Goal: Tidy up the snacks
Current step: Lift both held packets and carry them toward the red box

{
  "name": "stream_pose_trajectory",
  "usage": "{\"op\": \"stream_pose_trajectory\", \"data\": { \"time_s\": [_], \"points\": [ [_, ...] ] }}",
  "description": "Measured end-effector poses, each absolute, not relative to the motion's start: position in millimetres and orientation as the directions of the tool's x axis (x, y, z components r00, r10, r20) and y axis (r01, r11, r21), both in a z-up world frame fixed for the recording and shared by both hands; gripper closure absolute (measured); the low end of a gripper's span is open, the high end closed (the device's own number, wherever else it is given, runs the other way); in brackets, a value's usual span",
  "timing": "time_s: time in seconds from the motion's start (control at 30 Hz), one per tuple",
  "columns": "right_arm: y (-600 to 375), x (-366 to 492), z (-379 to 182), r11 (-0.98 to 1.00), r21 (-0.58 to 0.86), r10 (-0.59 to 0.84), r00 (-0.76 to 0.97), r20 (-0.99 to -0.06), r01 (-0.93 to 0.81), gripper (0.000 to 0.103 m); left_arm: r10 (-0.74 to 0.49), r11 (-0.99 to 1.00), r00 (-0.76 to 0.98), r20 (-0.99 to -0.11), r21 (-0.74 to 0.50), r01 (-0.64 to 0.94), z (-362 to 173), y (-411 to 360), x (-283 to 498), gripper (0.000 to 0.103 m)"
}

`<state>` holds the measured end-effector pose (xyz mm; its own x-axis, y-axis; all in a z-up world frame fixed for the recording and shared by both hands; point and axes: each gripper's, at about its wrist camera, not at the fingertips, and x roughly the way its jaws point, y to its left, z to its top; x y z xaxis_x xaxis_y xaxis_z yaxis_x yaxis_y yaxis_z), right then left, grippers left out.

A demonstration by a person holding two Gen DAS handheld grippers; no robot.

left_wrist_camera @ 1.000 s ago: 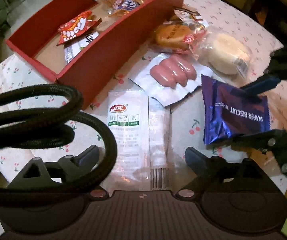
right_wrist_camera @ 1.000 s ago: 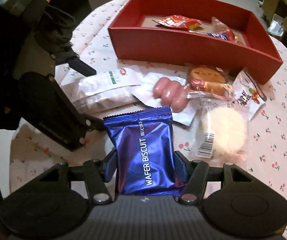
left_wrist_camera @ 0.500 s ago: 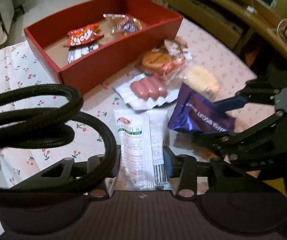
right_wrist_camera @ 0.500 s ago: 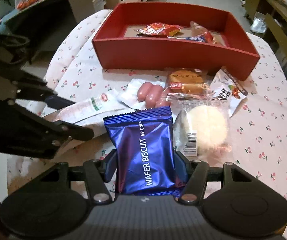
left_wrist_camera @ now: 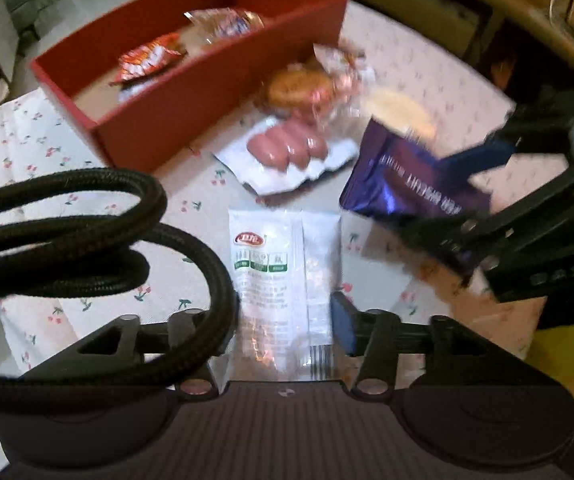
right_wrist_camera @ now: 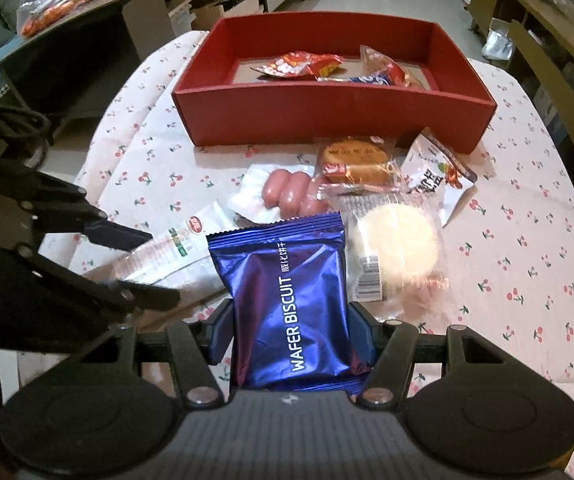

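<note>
right gripper [right_wrist_camera: 289,332] clamps the wafer pack [right_wrist_camera: 287,300], left gripper [left_wrist_camera: 287,328] pinches the white pack [left_wrist_camera: 285,276]; both lifted clear, likely bound for the red box [right_wrist_camera: 327,108].

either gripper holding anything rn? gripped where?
Both. Right gripper clamps the blue foil wafer biscuit packet across its lower half, at the side edges. Left gripper clamps the white plastic snack packet near its barcode end.

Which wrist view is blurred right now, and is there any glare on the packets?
Left wrist view: motion blur across the red box and purple wafer packet; the white packet in the left gripper stays fairly sharp. Right wrist view: sharp, sheen on the wafer packet in the right gripper; fisheye bends the table edge.
</note>
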<state>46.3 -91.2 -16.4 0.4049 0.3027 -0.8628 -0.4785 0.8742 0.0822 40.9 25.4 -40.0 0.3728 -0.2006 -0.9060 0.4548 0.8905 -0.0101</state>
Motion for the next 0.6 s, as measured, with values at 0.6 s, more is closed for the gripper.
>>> {"op": "stream_pose_trajectory", "data": {
  "time_s": [0.6],
  "points": [
    [-96.6,43.5,-5.0,0.882,0.068,0.307,0.459,-0.834,-0.466,0.038,-0.272,0.916,0.446,-0.853,-0.087,0.392,-15.6,27.5,28.0,0.05]
  ]
}}
